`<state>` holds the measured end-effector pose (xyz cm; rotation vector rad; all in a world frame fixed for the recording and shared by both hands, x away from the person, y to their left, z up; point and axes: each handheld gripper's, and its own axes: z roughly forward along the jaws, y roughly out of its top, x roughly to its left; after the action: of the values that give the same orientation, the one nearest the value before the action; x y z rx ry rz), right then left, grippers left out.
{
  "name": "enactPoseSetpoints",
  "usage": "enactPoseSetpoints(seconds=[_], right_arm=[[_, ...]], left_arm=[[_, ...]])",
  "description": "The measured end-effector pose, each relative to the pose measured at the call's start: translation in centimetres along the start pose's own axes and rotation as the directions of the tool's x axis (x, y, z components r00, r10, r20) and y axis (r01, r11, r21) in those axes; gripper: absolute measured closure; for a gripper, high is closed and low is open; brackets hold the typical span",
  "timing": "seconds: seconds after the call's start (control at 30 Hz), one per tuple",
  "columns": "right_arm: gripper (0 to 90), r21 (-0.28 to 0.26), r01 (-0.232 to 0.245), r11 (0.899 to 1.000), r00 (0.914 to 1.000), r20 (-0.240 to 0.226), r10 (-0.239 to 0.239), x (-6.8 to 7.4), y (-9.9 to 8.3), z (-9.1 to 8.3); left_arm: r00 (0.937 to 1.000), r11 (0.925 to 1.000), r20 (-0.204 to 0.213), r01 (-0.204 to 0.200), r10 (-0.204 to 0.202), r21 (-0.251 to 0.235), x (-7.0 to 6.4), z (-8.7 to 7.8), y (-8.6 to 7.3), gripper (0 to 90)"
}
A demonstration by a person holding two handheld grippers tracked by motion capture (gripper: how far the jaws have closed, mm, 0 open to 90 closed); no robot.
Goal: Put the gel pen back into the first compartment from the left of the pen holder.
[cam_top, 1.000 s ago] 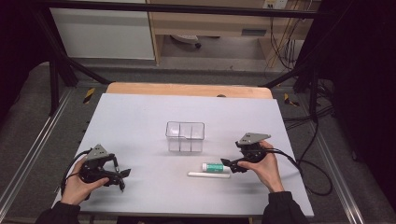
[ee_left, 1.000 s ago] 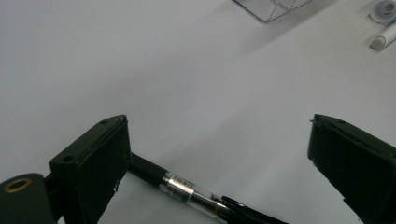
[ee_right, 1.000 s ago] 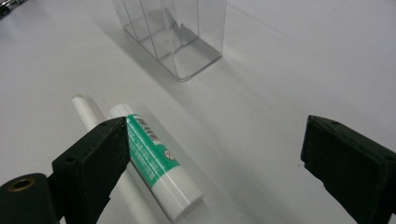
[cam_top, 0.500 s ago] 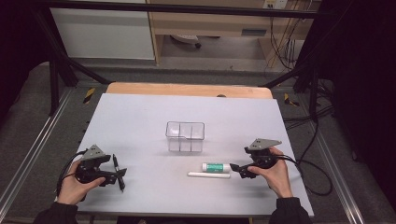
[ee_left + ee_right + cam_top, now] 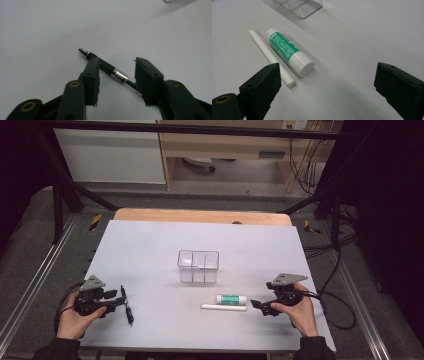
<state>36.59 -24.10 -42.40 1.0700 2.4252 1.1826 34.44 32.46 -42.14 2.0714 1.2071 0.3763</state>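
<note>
L gripper [image 5: 116,82] spread astride black ballpoint pen [image 5: 110,71] lying on white table [image 5: 150,250]; centre on barrel, then pinch. R gripper [image 5: 325,87] wide open near green-white glue stick [image 5: 289,51].

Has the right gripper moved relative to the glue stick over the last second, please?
Yes. The right gripper has drawn back toward the person's edge of the table and away from the glue stick, which it nearly touched earlier; its jaws stand open.
</note>
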Motion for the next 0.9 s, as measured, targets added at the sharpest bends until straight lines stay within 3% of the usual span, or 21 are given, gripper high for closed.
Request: enactPoseSetpoints(seconds=[0.13,0.27,0.43,0.9], right_arm=[[7.9,0.002,-0.004,1.000,1.0000,0.000,0.004,0.0,-0.2,0.0],[7.8,0.012,0.005,1.000,1.0000,0.003,-0.005,0.0,-0.3,0.1],[7.4,0.025,0.008,1.000,1.0000,0.002,-0.008,0.0,-0.3,0.2],[7.3,0.025,0.001,1.000,1.0000,-0.002,-0.001,-0.1,-0.3,0.1]], left_arm=[[0.9991,0.9990,-0.003,0.043,-0.043,0.015,0.0,0.1,-0.2,68.8],[0.9980,0.9982,-0.037,0.052,-0.050,0.030,-0.1,0.4,-0.4,78.6],[0.9971,0.9974,-0.051,0.058,-0.056,0.043,-0.2,1.1,-0.6,87.6],[0.9953,0.9961,-0.051,0.084,-0.082,0.027,-0.2,2.1,-0.5,89.1]])
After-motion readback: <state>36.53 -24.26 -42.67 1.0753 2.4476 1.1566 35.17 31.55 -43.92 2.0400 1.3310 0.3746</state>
